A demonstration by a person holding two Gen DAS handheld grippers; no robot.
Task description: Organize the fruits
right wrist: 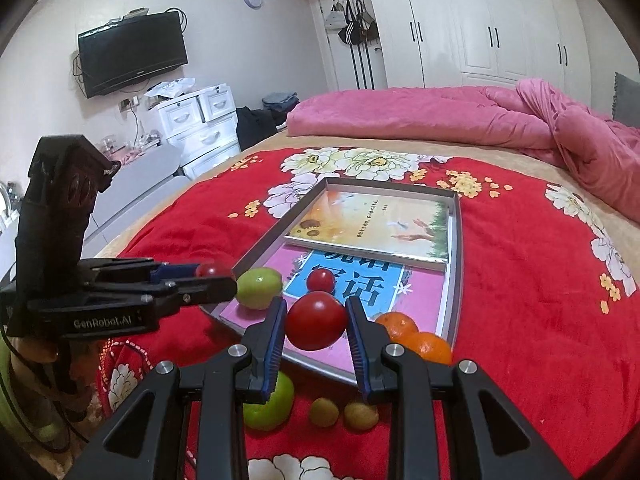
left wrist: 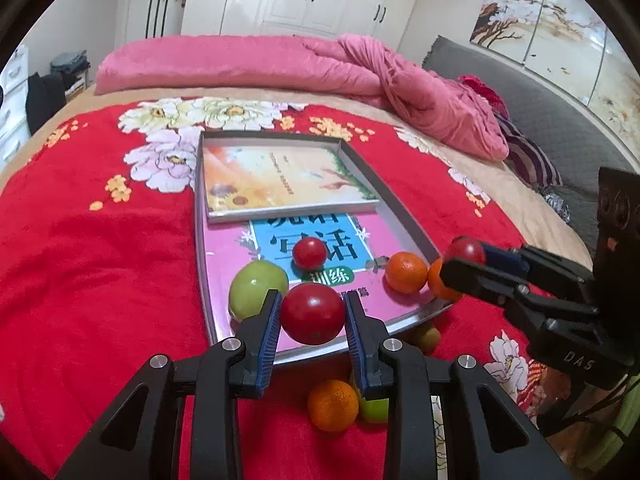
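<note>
Both wrist views look steeply down, close over the bed [left wrist: 80,260] toward the wardrobe [right wrist: 480,20]. Shared: tray [left wrist: 400,208], central in both. Left view shows the right hand-held gripper [left wrist: 464,264] at frame right; right view the left hand-held gripper [right wrist: 216,280] at frame left.

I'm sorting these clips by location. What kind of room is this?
A home bedroom, most likely: a bed with a red floral blanket and a rolled pink quilt, white built-in wardrobes, and a wall-mounted TV.
</note>
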